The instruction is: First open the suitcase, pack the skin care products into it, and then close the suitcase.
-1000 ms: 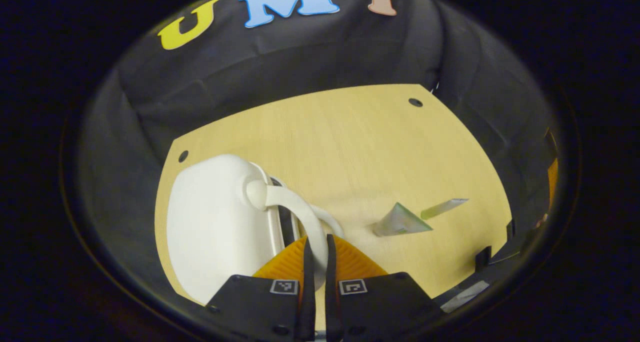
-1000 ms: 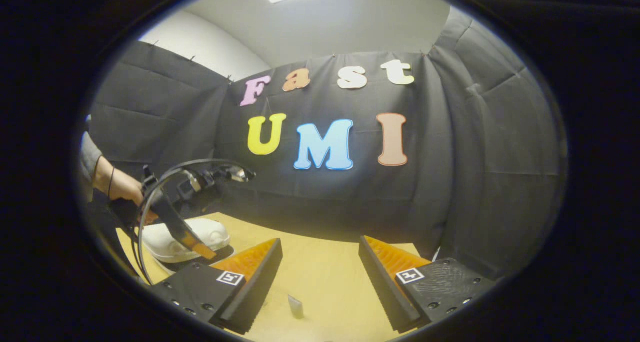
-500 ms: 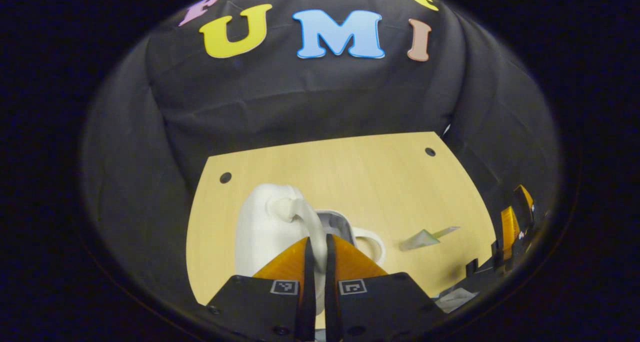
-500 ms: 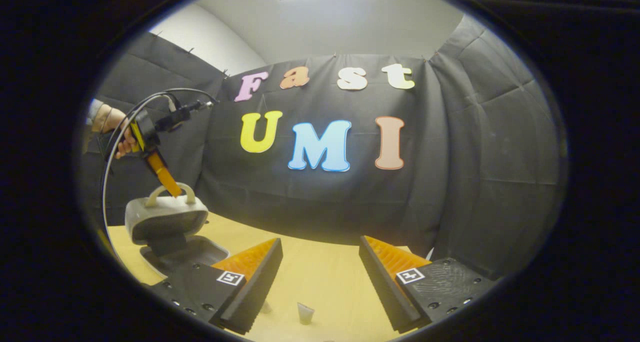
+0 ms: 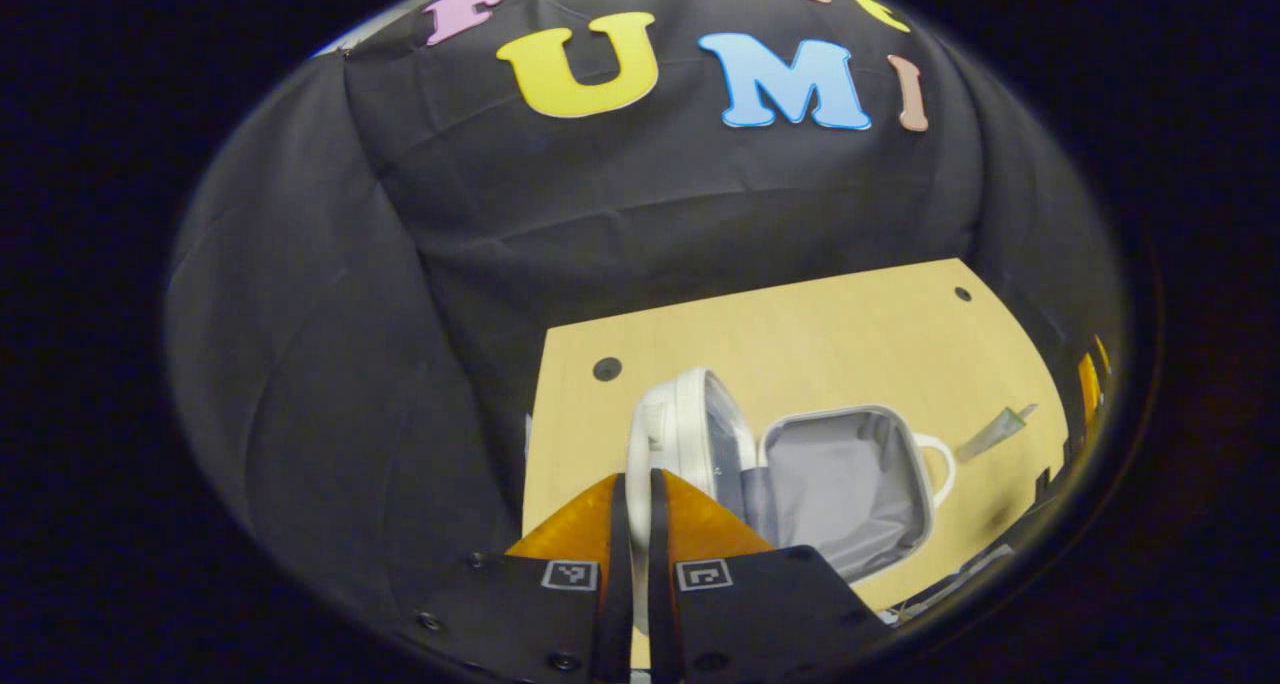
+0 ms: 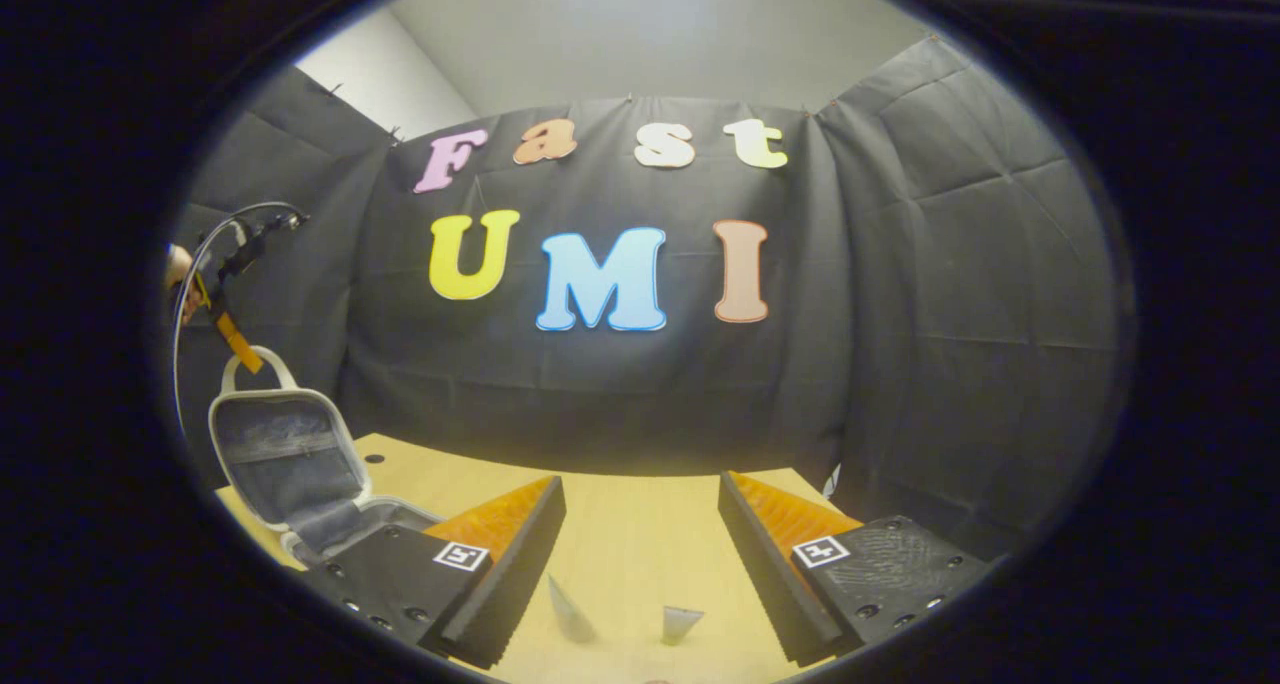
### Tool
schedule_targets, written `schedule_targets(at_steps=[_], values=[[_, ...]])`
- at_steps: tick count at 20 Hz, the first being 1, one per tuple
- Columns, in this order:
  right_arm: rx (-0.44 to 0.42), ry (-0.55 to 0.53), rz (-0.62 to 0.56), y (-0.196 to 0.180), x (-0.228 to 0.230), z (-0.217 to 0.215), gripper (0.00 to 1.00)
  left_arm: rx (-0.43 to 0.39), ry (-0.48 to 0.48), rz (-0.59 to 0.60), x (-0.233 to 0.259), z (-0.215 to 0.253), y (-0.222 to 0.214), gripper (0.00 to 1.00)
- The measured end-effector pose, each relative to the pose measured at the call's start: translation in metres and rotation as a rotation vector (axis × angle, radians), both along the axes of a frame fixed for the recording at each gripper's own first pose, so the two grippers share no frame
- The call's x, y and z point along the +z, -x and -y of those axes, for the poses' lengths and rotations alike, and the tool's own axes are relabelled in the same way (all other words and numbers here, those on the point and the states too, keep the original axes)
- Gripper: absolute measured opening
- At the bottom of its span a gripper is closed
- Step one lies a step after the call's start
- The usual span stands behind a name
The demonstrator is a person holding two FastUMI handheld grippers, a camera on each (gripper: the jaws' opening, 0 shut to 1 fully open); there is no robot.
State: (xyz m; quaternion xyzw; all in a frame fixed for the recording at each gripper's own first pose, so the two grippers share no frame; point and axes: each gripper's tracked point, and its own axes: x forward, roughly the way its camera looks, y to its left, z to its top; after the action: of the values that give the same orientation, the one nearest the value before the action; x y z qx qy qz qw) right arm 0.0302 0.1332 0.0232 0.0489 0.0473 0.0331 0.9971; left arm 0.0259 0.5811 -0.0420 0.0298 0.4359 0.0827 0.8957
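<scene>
Gripping looped lid handle [image 6: 246,364], left gripper [image 5: 640,484] clenched; suitcase [image 5: 840,484] fabric-lined; right gripper [image 6: 640,524] released.

No readable text, brand, number or label is found on any object. Small square black-and-white coded markers are carried by the left gripper [image 5: 633,484] and the right gripper [image 6: 640,494]; no characters can be read from them.
</scene>
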Motion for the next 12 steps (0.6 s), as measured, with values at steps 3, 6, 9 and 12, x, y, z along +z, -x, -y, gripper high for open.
schedule_targets(at_steps=[3,6,9,12], values=[[-0.052,0.054,0.023,0.006,0.015,-0.009,0.94,0.028,0.001,-0.03,-0.059,-0.066,0.011,0.14],[-0.051,0.071,0.054,0.014,0.028,-0.028,0.94,0.08,0.056,-0.072,-0.117,-0.11,0.022,0.14],[-0.036,0.077,0.076,0.019,0.036,-0.044,0.94,0.117,0.105,-0.127,-0.171,-0.135,0.038,0.14],[-0.02,0.092,0.075,0.024,0.039,-0.057,0.94,0.156,0.144,-0.16,-0.21,-0.146,0.048,0.15]])
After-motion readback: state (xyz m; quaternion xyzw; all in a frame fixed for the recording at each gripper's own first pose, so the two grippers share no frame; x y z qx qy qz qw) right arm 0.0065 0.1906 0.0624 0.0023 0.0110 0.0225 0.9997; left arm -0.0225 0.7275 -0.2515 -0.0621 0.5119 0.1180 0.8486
